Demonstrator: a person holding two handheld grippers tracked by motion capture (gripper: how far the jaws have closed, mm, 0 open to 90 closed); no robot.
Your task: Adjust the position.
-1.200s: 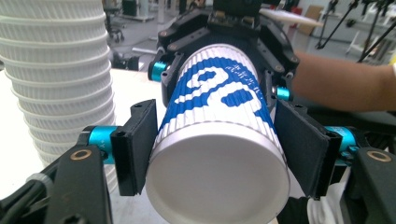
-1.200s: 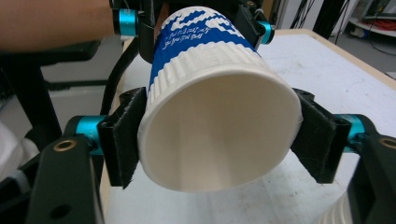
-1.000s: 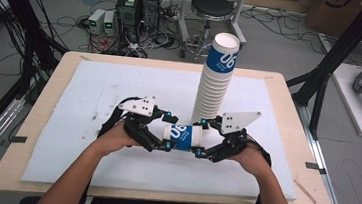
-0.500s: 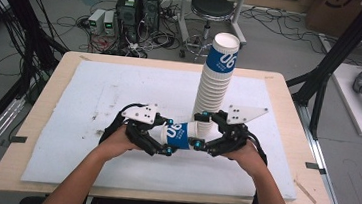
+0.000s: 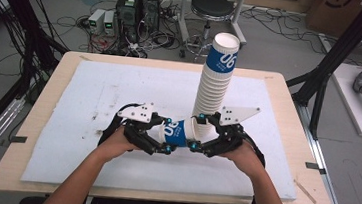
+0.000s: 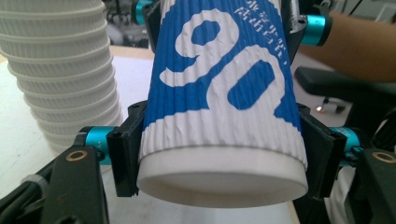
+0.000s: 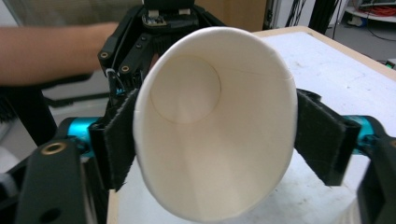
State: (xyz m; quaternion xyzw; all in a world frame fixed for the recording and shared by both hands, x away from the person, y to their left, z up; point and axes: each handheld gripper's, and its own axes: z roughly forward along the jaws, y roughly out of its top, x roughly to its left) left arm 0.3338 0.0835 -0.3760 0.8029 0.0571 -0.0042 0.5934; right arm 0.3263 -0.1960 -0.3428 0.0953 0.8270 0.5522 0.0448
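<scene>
A blue-and-white ribbed paper cup (image 5: 176,131) lies on its side just above the table, held between both grippers. My left gripper (image 5: 165,138) is shut on its base end; in the left gripper view the cup's bottom (image 6: 222,177) faces me between the jaws. My right gripper (image 5: 197,132) is shut on the rim end. In the right gripper view the cup's open mouth (image 7: 215,121) faces me, with a pad pressed on each side. A tall leaning stack of the same cups (image 5: 214,85) stands just behind the right gripper and also shows as the stack (image 6: 60,70).
The white mat (image 5: 94,93) covers most of the wooden table (image 5: 290,92). Both forearms come in from the near edge. Beyond the table are a stool (image 5: 212,7), computers and cables on the floor.
The two hands have shifted only slightly while holding the cup between them. The right gripper's plate has tilted a little.
</scene>
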